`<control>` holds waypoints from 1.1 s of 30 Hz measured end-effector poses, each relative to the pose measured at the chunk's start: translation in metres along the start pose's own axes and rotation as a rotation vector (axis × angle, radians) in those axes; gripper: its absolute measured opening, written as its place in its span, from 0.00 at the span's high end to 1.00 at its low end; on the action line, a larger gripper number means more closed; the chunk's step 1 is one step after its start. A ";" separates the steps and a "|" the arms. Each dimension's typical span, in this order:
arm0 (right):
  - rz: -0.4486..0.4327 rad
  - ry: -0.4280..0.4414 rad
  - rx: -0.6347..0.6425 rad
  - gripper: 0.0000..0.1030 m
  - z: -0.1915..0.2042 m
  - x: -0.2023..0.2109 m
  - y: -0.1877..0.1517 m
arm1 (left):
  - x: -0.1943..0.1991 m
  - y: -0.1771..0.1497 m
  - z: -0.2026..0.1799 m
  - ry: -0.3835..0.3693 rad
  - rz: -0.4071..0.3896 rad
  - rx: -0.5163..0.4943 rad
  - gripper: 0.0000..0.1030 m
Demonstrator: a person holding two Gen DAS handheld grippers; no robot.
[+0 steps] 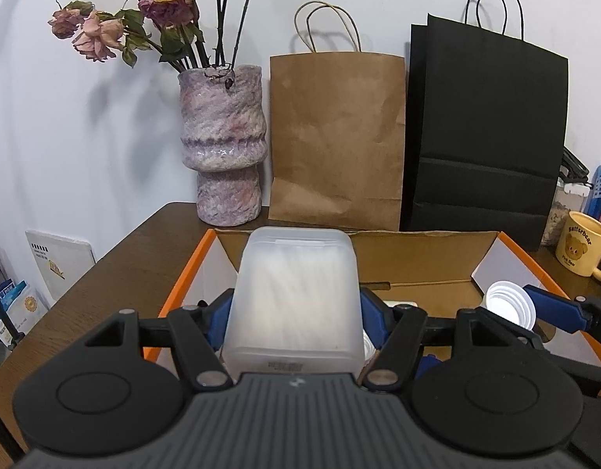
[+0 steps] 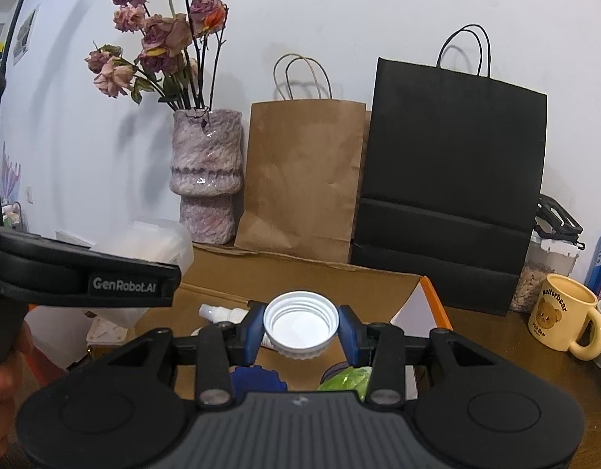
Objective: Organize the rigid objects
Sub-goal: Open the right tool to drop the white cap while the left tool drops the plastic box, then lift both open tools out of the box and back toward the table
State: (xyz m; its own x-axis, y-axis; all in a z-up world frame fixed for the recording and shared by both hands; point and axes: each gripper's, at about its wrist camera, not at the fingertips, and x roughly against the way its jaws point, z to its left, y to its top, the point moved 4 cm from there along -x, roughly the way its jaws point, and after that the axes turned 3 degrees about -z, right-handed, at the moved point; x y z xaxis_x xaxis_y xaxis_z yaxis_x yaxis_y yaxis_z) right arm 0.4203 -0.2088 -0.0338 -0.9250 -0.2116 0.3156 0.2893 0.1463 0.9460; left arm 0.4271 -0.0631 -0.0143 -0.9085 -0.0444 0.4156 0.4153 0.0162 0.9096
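1. Frosted plastic box (image 1: 294,297): translucent, rectangular, pale stick-like contents dimly visible through its wall. Clamped between the blue pads of the left gripper (image 1: 294,318), whose jaws stand about half apart on its two sides. Held above the near left part of the cardboard box (image 1: 417,269).
2. White screw cap (image 2: 300,322): round, ribbed outside, threaded inside, open side facing the camera. Pinched between the blue pads of the right gripper (image 2: 300,330), jaws narrowly apart on its rim. Held over the right half of the cardboard box; in the left wrist view it shows at the right, beside the box's inner wall.
3. Cardboard box: open-topped, brown flaps, orange outer edge, resting on a dark wooden table (image 1: 117,273). Contents partly seen in the right wrist view: white spray bottle (image 2: 222,312) lying down, a dark blue ridged item (image 2: 257,379), a green item (image 2: 347,379).
4. Behind the box, against the wall: mottled purple vase (image 1: 226,144) with dried roses, brown paper bag (image 1: 335,136), black paper bag (image 1: 488,133).
5. Right of the box: yellow bear-print mug (image 2: 562,320), a clip-lid jar (image 2: 542,273) behind it.
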 end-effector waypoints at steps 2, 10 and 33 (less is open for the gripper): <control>0.006 -0.006 -0.006 0.60 -0.001 -0.001 -0.001 | 0.001 0.000 0.000 0.012 -0.004 -0.006 0.25; 0.008 -0.066 -0.033 0.02 -0.008 -0.003 -0.003 | 0.002 -0.001 0.000 0.032 -0.012 -0.010 0.00; 0.014 -0.072 -0.042 0.00 -0.010 -0.004 -0.005 | 0.003 0.001 0.000 0.033 -0.011 -0.007 0.00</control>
State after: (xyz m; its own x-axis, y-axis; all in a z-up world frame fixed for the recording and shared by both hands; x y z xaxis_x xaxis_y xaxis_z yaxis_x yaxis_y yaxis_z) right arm 0.4247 -0.2180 -0.0390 -0.9355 -0.1398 0.3244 0.3112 0.1081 0.9442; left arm 0.4248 -0.0630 -0.0125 -0.9110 -0.0772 0.4051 0.4057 0.0083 0.9140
